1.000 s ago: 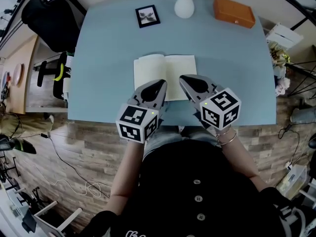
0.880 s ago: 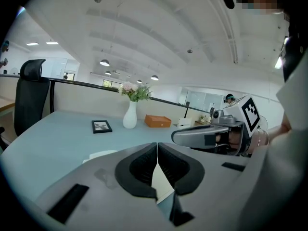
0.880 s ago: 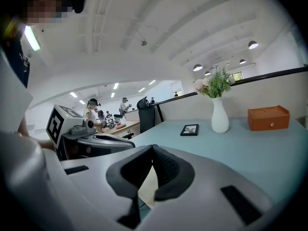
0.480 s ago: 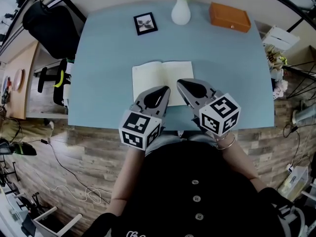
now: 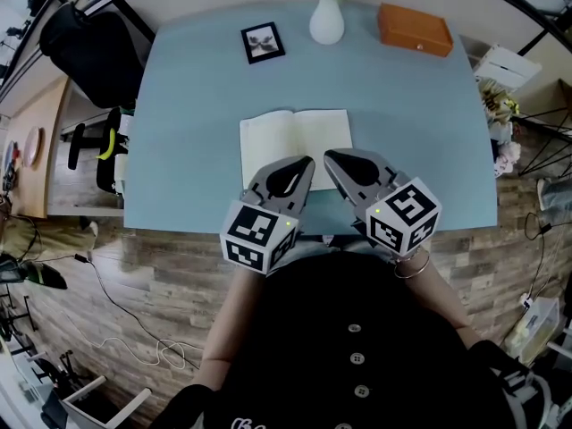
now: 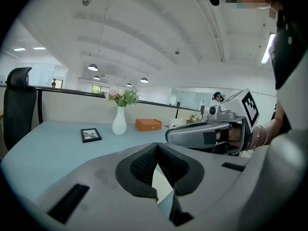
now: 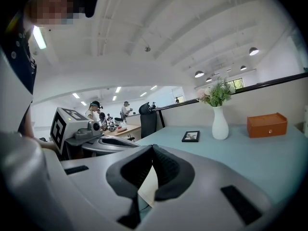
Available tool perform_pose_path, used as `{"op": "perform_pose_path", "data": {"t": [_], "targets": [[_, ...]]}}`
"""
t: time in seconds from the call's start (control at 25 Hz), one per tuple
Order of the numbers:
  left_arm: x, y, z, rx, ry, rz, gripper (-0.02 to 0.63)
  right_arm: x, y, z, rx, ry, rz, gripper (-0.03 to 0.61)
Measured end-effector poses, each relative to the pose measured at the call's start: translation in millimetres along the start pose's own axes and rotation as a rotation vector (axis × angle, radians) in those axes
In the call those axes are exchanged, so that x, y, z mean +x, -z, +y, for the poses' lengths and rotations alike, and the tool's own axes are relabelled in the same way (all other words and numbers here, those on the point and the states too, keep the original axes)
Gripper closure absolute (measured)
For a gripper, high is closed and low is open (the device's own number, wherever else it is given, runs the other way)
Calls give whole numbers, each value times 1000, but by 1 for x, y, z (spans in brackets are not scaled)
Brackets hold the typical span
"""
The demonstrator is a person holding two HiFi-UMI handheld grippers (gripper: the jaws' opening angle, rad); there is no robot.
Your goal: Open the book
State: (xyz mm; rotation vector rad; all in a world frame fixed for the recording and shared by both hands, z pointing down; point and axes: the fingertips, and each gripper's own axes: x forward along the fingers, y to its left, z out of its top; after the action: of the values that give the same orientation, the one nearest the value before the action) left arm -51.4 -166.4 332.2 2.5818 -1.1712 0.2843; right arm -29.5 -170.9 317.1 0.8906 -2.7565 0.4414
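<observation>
The book [image 5: 295, 141] lies open on the blue table [image 5: 197, 105], its pale pages facing up near the front edge. Both grippers hover side by side over the book's near edge. My left gripper [image 5: 307, 161] is shut, its pads meeting tip to tip with nothing between them [image 6: 156, 146]. My right gripper [image 5: 329, 155] is shut and empty as well [image 7: 153, 148]. A sliver of a pale page [image 6: 161, 183] shows below the left jaws, and another page sliver [image 7: 148, 186] shows below the right jaws.
At the table's far edge stand a small black picture frame [image 5: 262, 42], a white vase [image 5: 326, 21] with flowers and an orange box [image 5: 414, 29]. A black office chair [image 5: 85, 47] stands off the left side. The person's torso is close to the front edge.
Both grippers have lifted a little and drawn back toward the person. The book lies open as before.
</observation>
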Motion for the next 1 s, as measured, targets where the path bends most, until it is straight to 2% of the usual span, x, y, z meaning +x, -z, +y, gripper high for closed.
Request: {"op": "perform_pose_path", "data": {"t": [0.2, 0.32, 0.44, 0.6, 1.0], "targets": [[1, 5, -6, 66, 17, 36, 601, 0, 8, 3, -9, 3, 20, 577], [1, 8, -10, 71, 28, 46, 601, -1, 13, 3, -1, 0, 31, 577], [2, 10, -11, 42, 36, 44, 601, -2, 15, 2, 12, -1, 33, 577], [4, 12, -12, -36, 62, 36, 601, -2, 17, 0, 26, -2, 33, 577], [7, 21, -3, -52, 5, 73, 601, 1, 27, 0, 25, -12, 62, 577]]}}
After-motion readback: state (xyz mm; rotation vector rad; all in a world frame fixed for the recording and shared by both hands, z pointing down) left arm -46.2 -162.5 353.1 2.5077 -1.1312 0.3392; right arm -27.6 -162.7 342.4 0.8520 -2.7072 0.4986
